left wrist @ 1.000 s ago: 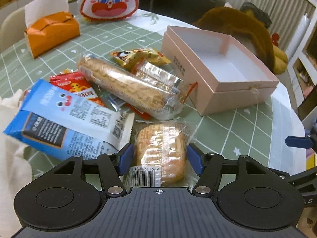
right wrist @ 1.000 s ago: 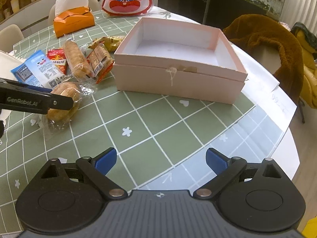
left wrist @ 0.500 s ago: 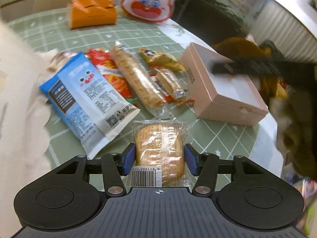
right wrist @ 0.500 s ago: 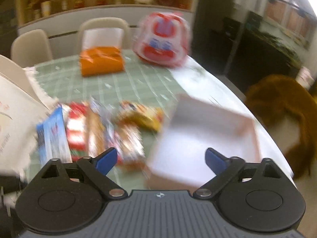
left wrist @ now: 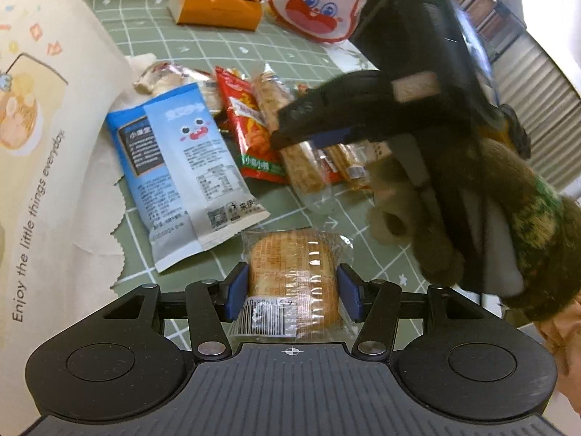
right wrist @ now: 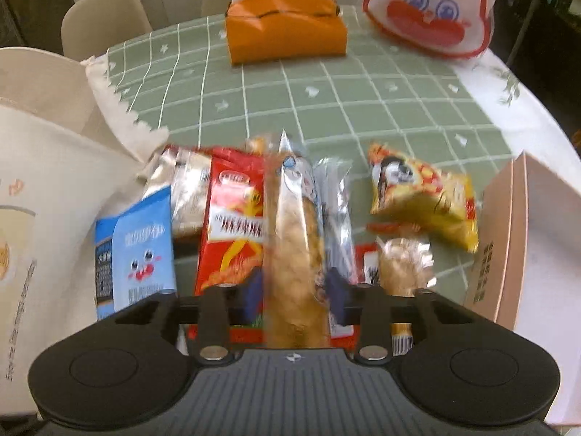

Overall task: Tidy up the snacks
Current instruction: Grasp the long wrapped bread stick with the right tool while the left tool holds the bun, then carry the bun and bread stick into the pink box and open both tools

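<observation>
A round bun in a clear wrapper lies on the green checked cloth, and my left gripper is shut on it, a blue pad against each side. The snack pile beyond holds a blue bag, a red packet and a long bread packet. My right gripper straddles that long packet; its jaws are closing and the pads meet the wrapper's sides. The left wrist view shows the right gripper reaching in from the right over the pile. The pink box stands at the right edge.
A cream tote bag lies along the left. A yellow packet and a small wrapped cake lie between the pile and the box. An orange tissue box and a rabbit-face bag sit at the back. A furry brown sleeve fills the right.
My right gripper swung left from beside the pink box to over the snack pile, and its jaws narrowed round the long bread packet. My left gripper closed on the bun, then rolled.
</observation>
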### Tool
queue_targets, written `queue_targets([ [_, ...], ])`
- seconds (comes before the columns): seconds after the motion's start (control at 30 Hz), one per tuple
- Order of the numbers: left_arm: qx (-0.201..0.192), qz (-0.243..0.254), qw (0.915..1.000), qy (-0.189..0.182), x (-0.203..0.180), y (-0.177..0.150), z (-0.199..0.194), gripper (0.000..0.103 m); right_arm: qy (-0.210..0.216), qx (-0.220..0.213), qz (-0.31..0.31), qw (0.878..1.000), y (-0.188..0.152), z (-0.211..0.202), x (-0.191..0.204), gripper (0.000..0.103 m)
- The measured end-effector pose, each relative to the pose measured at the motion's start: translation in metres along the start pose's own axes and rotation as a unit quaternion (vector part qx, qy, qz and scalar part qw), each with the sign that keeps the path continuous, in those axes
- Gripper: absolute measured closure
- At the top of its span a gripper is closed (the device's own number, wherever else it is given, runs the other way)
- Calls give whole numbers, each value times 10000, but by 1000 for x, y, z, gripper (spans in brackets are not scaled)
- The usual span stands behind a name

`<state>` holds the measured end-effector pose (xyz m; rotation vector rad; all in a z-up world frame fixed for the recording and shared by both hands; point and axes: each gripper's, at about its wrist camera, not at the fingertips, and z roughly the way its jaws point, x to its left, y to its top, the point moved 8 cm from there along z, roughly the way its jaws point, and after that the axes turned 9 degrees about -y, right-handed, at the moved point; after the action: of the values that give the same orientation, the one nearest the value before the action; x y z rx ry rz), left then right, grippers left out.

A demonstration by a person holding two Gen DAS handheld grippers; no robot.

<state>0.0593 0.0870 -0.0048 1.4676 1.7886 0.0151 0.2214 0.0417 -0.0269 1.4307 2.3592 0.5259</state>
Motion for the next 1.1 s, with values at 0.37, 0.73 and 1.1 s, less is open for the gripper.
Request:
queue_targets([
  [0.37,226,166,9996,-25,-3,-15,-1,45,480,-12,247,9985,-72,-69,-31,71],
  [0.73,686,603,9956,-199,-49,-43,28,45,292,272,842,9957,-191,-103,-82,72],
  [1.1,657,663,9955,190,-47,-48,22,45,121,-92,833,9964,-181,-91,-75,64],
])
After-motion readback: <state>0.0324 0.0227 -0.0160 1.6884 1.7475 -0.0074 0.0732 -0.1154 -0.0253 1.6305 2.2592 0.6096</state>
